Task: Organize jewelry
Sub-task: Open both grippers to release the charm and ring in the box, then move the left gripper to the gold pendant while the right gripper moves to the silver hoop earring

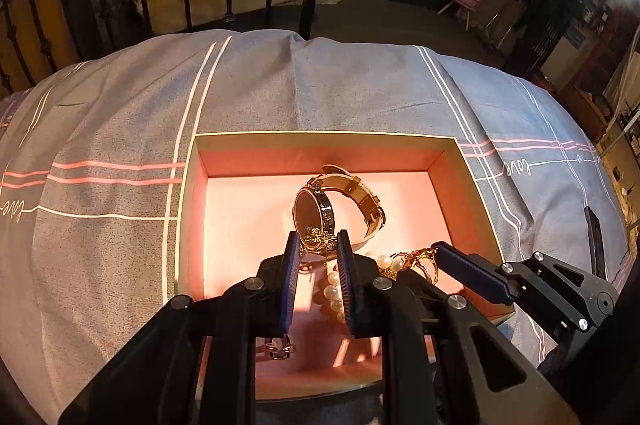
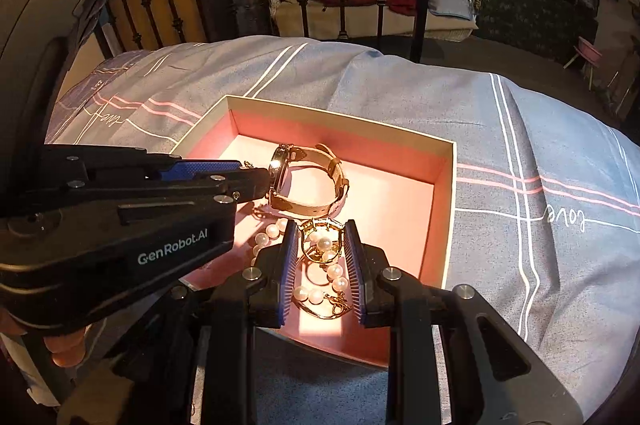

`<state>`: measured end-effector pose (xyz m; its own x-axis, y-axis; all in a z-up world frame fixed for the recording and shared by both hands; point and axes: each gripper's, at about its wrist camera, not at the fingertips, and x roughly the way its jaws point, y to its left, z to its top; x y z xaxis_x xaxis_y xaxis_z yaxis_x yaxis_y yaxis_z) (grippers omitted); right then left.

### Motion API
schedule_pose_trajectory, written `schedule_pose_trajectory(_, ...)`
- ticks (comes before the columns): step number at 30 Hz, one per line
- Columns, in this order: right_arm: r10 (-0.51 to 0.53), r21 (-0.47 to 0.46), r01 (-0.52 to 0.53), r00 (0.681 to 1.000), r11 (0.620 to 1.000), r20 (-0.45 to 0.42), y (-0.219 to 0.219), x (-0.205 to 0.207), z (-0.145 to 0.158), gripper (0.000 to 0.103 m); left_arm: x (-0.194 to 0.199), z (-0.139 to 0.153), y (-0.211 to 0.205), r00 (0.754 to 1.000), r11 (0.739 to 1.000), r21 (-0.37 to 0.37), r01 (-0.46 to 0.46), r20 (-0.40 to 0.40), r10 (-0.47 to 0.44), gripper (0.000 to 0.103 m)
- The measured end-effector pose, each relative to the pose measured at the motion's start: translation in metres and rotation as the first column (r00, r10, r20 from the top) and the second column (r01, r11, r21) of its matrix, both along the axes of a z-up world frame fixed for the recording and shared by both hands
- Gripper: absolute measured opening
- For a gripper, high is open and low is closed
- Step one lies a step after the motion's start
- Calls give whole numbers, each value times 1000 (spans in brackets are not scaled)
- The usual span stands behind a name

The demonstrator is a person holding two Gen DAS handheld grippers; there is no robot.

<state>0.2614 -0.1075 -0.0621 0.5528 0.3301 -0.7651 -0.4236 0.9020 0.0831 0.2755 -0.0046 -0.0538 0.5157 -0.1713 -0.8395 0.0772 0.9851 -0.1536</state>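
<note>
Over box (image 1: pixel 192 185), both grippers narrowly parted

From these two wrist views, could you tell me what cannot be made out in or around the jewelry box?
- Left wrist view: the pearl strand runs behind the left gripper's fingers; its length is hidden.
- Left wrist view: a small ring-like piece is half covered by the gripper body.
- Right wrist view: the watch face is edge-on and partly hidden.
- Box's near wall: blocked in both views.
</note>
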Motion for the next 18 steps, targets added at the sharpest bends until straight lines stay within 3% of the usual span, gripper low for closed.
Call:
schedule_pose_trajectory(11, 18, -7, -18, 1000, 1000, -13, 1, -3, -9, 28, 3, -4, -2, 1000, 1000, 6, 8, -6, -7, 18)
schedule_pose_trajectory(12, 13, -10, -13, 1000, 1000, 3, 0, -5, -6, 41, 3, -3, -1, 1000, 1000, 2, 7, 1, -7, 21)
schedule_pose_trajectory(13, 0, -20, 0, 1000, 1000, 31, 0, -7, -3, 57, 2, -1, -1, 1000, 1000, -3, 5, 8, -5, 32)
schedule_pose_trajectory(15, -3, -17, 4, 998, 1000, 64, -1, -12, 4, 67, -2, 5, 1, 1000, 1000, -7, -8, 28, 8, 53)
schedule_pose_trajectory(17, -19, -16, 21, 996, 1000, 91, -4, -17, 12, 70, -7, 12, 3, 999, 1000, -13, -6, 53, 7, 62)
schedule_pose_trajectory(18, -28, -14, 30, 994, 999, 110, -6, -21, 16, 78, -10, 17, 3, 998, 1000, -15, -7, 64, 8, 66)
